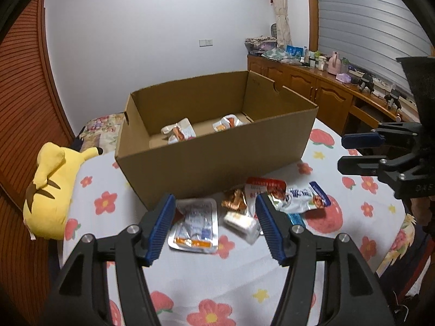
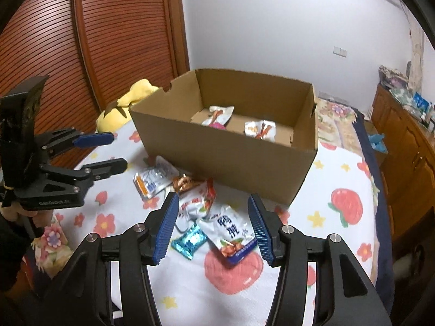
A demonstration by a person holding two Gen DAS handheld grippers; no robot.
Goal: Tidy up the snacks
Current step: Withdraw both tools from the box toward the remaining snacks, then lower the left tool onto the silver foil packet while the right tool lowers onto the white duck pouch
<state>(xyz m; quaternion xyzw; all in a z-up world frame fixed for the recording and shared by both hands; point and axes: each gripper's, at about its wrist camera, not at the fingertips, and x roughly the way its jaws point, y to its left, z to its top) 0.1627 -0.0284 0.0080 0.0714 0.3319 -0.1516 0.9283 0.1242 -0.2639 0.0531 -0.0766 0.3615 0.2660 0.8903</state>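
Note:
An open cardboard box (image 1: 212, 160) (image 2: 231, 160) stands on the flowered bed cover with two snack packets (image 1: 179, 133) (image 1: 227, 123) inside. Several loose packets lie in front of it: a silver and orange packet (image 1: 194, 224) (image 2: 153, 180), a brown wrapper (image 1: 235, 199) (image 2: 186, 182), a red-topped white packet (image 1: 265, 187) (image 2: 197, 201), a white and blue packet (image 1: 303, 197) (image 2: 233, 235), a small white sweet (image 1: 240, 222) and a teal wrapper (image 2: 190, 240). My left gripper (image 1: 214, 207) is open above the pile. My right gripper (image 2: 213, 209) is open above the pile too.
A yellow plush toy (image 1: 53, 190) (image 2: 130, 100) lies left of the box. A wooden cabinet (image 1: 312, 87) with bottles and clutter runs along the right wall. A slatted wooden door (image 2: 108, 35) stands behind the bed. Each gripper shows in the other's view (image 1: 361, 149) (image 2: 111, 152).

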